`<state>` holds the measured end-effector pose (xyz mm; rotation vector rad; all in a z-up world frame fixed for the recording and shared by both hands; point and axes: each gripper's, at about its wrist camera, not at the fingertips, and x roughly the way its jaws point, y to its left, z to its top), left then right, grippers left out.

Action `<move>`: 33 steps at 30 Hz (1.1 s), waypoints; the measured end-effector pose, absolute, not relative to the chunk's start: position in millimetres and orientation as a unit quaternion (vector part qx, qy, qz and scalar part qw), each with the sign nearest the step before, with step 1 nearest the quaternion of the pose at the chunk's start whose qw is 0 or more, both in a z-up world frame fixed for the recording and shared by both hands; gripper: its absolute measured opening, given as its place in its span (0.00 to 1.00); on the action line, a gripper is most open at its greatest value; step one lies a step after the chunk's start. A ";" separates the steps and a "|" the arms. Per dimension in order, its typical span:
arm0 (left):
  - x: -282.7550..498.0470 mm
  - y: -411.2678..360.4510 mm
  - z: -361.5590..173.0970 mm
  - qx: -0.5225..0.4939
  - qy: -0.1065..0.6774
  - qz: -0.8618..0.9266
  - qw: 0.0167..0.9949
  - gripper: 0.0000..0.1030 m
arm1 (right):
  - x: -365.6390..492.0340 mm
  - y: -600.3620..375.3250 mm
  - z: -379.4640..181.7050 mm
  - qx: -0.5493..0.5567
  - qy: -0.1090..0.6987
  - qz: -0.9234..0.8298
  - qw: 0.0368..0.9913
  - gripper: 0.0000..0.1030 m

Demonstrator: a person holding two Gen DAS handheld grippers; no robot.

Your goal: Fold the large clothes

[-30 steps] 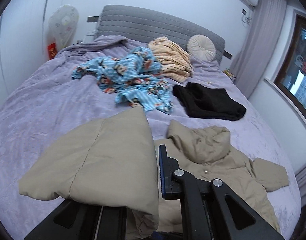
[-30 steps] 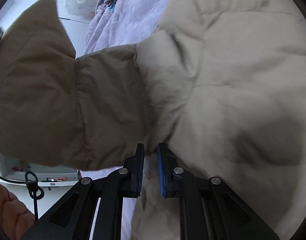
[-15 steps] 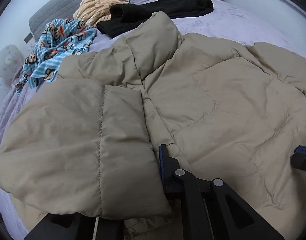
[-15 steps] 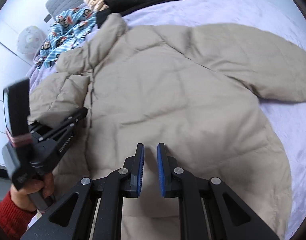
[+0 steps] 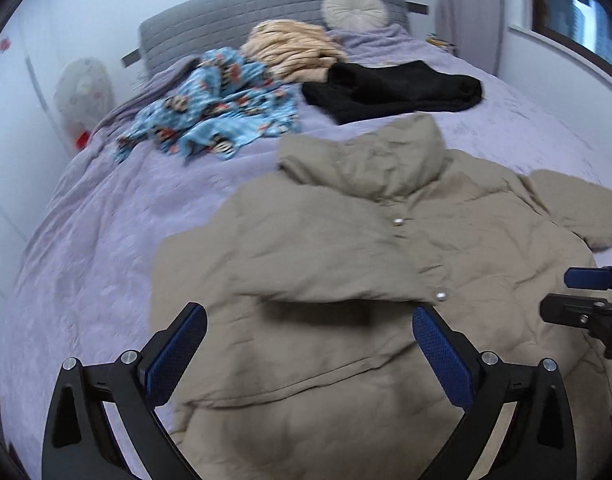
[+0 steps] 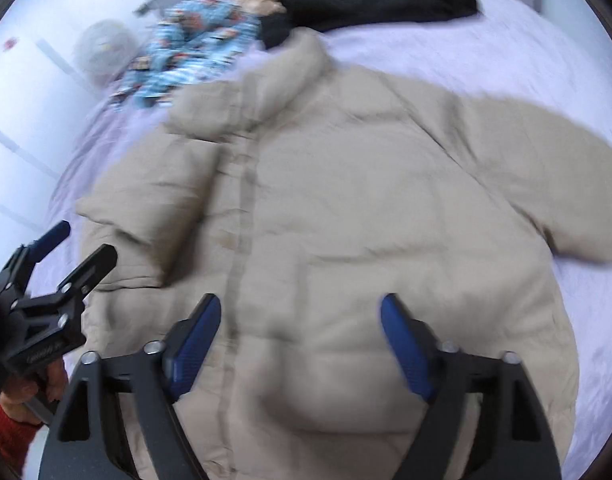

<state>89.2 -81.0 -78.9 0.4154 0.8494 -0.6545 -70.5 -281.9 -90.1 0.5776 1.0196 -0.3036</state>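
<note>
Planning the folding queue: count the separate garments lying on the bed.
4: tan jacket nearest, black garment beyond its collar, blue patterned one left, peach striped one by the headboard. More may hide underneath.

**Black grippers, blue pads, a red sleeve**

Both grippers, left gripper [image 5: 309, 334] and right gripper [image 6: 301, 322], have angular black frames, silver screws [image 5: 487, 357] and textured blue pads [image 6: 401, 344]. The bare-skinned left hand [image 6: 46, 384] wears a red sleeve [image 6: 6, 436].

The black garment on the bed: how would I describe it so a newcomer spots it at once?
Start at the grey headboard of the lavender-covered bed. In front of it lie three loose clothes; the black garment is the rightmost, just beyond the beige jacket collar. It alone is plain black, beside a blue cartoon print and peach stripes.
</note>
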 end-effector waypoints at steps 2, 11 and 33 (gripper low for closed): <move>119.7 -52.1 -89.8 0.167 0.432 -0.264 0.846 1.00 | -46.3 -252.6 -76.9 0.213 0.474 -0.108 0.847 0.83; 167.2 -13.0 -157.6 0.148 0.485 -0.151 0.849 1.00 | 70.0 -139.5 -95.5 -0.068 0.481 -0.089 0.869 0.83; 203.9 -50.4 -137.7 0.140 0.468 -0.174 0.855 0.61 | -20.5 -331.3 -159.6 0.444 0.436 -0.149 0.768 0.05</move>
